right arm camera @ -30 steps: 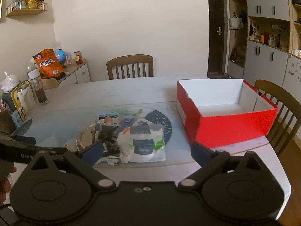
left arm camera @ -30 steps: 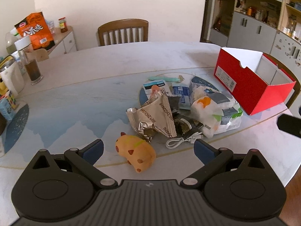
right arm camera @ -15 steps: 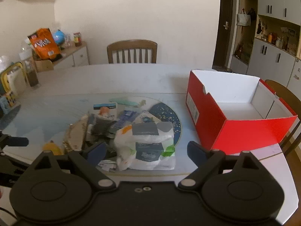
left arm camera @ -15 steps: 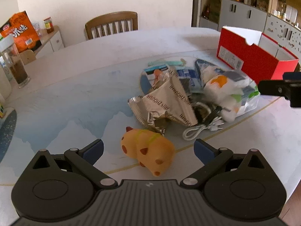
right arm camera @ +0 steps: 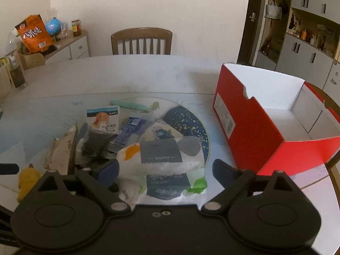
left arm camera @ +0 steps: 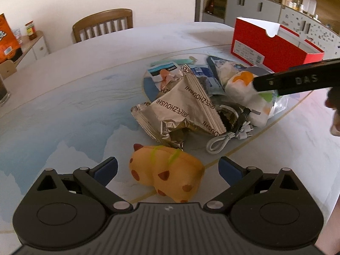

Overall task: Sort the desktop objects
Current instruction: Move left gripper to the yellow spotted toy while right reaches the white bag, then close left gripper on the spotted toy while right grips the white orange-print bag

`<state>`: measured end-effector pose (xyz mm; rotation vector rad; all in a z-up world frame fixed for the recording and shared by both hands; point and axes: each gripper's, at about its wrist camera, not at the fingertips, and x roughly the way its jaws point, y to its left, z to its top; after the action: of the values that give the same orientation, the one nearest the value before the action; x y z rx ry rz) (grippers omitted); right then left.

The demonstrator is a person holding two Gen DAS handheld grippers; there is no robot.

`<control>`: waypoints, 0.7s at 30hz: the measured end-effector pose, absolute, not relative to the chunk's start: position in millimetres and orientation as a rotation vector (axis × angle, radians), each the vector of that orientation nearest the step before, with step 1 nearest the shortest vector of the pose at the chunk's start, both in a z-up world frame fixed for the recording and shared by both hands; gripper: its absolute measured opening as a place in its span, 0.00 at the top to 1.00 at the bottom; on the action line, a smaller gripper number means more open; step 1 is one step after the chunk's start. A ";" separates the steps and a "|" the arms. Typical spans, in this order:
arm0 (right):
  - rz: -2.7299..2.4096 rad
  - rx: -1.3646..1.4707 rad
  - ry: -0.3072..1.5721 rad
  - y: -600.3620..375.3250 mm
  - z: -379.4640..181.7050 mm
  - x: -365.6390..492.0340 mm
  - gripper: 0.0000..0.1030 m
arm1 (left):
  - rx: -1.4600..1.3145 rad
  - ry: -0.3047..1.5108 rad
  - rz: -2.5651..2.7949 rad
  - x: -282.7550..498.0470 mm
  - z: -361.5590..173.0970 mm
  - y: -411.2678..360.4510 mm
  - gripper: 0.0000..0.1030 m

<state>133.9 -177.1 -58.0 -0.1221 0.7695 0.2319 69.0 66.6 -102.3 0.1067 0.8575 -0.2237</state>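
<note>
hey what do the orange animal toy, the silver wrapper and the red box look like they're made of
Toy: likely soft foam or squishy rubber, matte; rounded, seamless body, no sheen.
Wrapper: metallised foil film, shiny; sharp crinkles and reflective inside.
Box: cardboard, smooth red outside, plain white inside; thin folded walls, notched rim.

A wooden chair [right arm camera: 141, 41] stands behind the table [right arm camera: 148, 72], cabinets [right arm camera: 306, 51] rightward.
</note>
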 end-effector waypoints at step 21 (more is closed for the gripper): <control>0.263 -0.060 0.832 -175.1 -72.2 156.6 0.12 | 0.070 0.903 -0.279 81.2 -108.8 77.1 0.28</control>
<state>156.6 -175.1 -72.2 -0.0599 0.8315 0.2628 81.2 77.1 -108.8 0.0704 0.9029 -0.2790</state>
